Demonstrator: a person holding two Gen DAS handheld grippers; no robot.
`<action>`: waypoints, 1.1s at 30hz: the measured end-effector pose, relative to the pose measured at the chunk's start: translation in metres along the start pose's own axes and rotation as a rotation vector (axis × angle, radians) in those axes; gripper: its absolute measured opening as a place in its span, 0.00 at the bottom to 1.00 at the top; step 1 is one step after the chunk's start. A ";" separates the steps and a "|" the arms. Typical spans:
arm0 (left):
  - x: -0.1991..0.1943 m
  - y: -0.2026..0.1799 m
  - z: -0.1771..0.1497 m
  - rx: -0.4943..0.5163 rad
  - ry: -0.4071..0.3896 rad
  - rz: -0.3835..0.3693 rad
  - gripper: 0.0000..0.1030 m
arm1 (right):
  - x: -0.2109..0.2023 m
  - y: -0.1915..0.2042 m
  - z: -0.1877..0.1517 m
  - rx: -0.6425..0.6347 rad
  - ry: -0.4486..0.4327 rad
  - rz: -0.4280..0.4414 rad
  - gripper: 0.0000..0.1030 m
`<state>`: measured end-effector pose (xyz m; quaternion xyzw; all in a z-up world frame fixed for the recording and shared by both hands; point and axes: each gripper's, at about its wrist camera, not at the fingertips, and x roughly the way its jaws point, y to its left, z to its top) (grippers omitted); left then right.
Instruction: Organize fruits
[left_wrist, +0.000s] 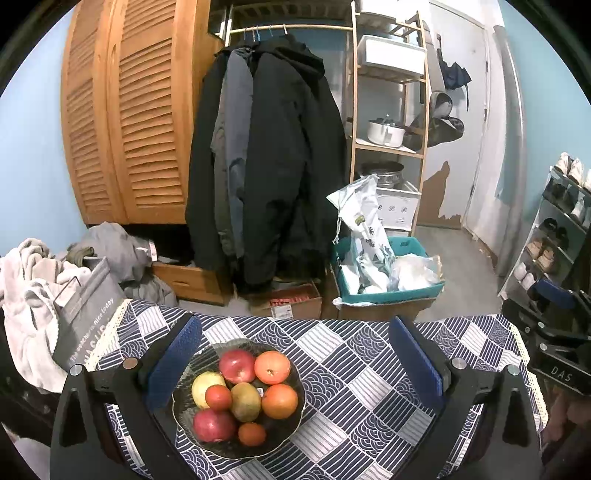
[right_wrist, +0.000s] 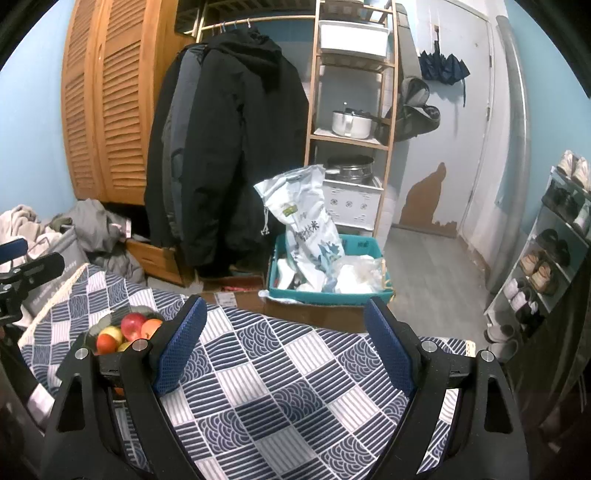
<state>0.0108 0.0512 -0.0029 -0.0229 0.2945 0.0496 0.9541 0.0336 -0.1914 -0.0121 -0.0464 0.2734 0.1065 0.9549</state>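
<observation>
Big blue-and-white patterned tablecloth (left_wrist: 347, 354) covers the table, and both tools hang over it. On its left part sits the dark glass fruit bowl (left_wrist: 295, 406), piled up: red apple (left_wrist: 236, 365) at the back beside an orange (left_wrist: 272, 367), a second orange (left_wrist: 279, 401) at the right, a green-brown mango (left_wrist: 245, 401) in the middle. Left gripper (left_wrist: 293, 362) is spread wide, blue pads flanking the bowl, holding nothing. Right gripper (right_wrist: 282, 343) is also wide open over bare cloth, bowl off beside its left finger.
</observation>
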 end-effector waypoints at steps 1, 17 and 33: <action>0.000 0.000 0.000 0.000 0.002 0.001 0.99 | 0.000 0.000 0.000 0.000 0.001 -0.001 0.83; 0.002 -0.004 0.002 0.000 0.025 -0.006 0.99 | -0.001 -0.002 -0.002 0.001 0.005 -0.001 0.83; 0.001 -0.011 0.001 0.015 0.013 0.007 0.99 | 0.000 -0.004 -0.006 -0.008 0.011 -0.001 0.83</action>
